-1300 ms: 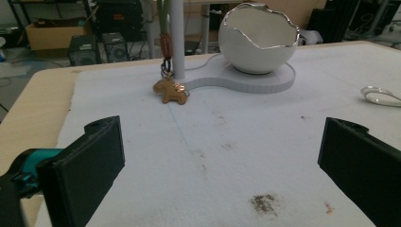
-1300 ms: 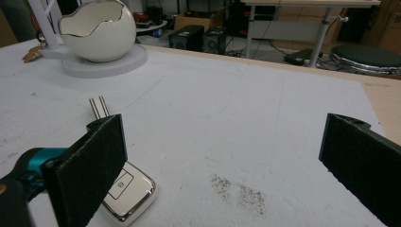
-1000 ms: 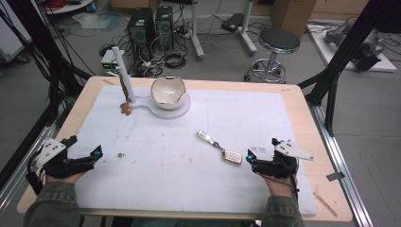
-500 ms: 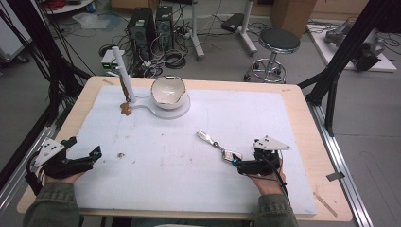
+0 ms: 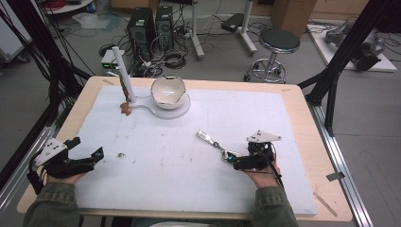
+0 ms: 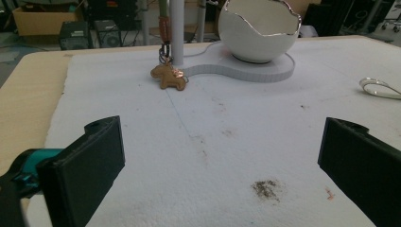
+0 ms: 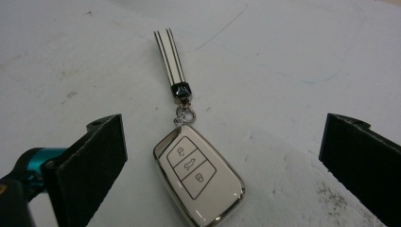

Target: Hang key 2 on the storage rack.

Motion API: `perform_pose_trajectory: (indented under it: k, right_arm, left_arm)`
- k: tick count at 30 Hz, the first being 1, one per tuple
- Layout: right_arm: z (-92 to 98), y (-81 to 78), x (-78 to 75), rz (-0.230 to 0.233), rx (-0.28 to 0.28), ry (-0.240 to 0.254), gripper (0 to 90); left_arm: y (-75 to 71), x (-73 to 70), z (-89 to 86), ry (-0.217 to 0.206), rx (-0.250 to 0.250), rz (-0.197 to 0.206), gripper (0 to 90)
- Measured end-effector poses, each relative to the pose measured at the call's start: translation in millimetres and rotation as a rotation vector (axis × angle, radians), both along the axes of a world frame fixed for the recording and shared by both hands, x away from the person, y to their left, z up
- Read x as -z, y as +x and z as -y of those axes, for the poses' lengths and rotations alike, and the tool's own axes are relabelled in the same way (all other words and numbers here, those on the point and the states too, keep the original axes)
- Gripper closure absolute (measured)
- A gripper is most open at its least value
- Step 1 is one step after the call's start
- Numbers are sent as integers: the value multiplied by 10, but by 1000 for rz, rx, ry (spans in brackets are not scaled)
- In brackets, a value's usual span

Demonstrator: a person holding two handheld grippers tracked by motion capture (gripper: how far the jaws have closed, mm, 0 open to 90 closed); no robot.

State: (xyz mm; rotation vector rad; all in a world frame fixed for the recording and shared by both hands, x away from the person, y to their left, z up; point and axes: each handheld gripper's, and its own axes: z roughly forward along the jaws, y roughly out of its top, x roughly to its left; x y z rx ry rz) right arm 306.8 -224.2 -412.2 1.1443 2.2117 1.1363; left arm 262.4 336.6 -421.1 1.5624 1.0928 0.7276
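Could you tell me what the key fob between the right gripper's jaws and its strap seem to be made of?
The key fob looks like glossy cream plastic or a fitted cover, judging by its sheen, with a shiny metallic-looking rim. The strap appears to be flat cream leather or imitation with dark stripes; I cannot tell which. A small metal-looking ring joins them.

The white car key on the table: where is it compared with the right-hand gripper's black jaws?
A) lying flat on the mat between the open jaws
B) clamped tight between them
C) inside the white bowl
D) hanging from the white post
A: in the right gripper view the car key lies flat on the white mat, with the right gripper jaws standing wide apart on either side, neither touching it.
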Motion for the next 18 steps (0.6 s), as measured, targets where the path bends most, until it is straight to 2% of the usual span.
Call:
perform_pose_trajectory:
  k: [6, 10, 18]
  right_arm:
    - [-82, 97, -23, -37, -16, -19, 5]
    - [-144, 140, -71, -30, -24, -31, 5]
    - [-285, 293, -170, -61, -46, -6, 5]
  left_arm:
    - [9, 0, 10, 0, 13, -5, 17]
    - [13, 0, 7, -3, 13, -7, 17]
    - [2, -3, -7, -10, 14, -10, 17]
